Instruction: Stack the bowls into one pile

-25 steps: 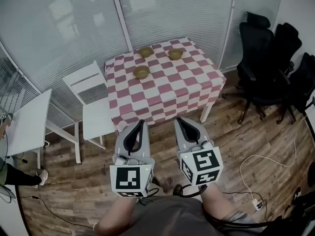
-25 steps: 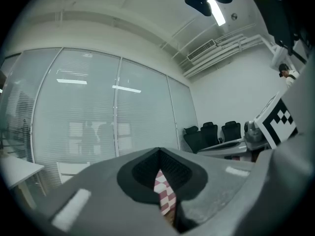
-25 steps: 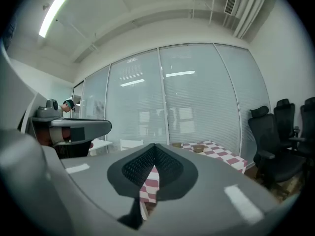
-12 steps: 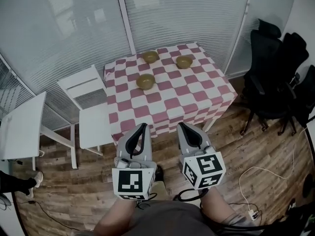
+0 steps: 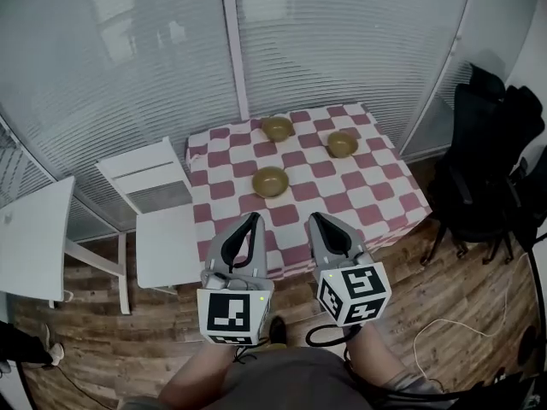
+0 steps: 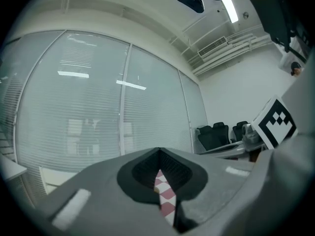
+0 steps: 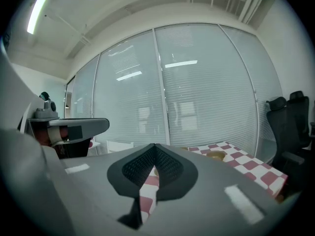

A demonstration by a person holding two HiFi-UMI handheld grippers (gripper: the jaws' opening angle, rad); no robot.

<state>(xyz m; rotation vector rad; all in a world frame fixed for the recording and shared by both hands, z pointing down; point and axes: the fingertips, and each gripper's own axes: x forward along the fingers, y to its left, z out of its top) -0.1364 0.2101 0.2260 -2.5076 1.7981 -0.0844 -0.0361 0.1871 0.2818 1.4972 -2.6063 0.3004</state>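
- left gripper (image 5: 252,218), right gripper (image 5: 314,218): jaws closed tip to tip, empty, likely just carried toward table (image 5: 376,199).
- near bowl (image 5: 270,181), back bowl (image 5: 277,127), right bowl (image 5: 342,143): apart at 12 to 1 o'clock, unstacked.

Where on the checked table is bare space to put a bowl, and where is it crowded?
Bare: the near right part of the table, bordered by the front bowl, the right bowl and the near edge; also the left strip beside the white chair. Crowded: the far side, with the back bowl and right bowl.
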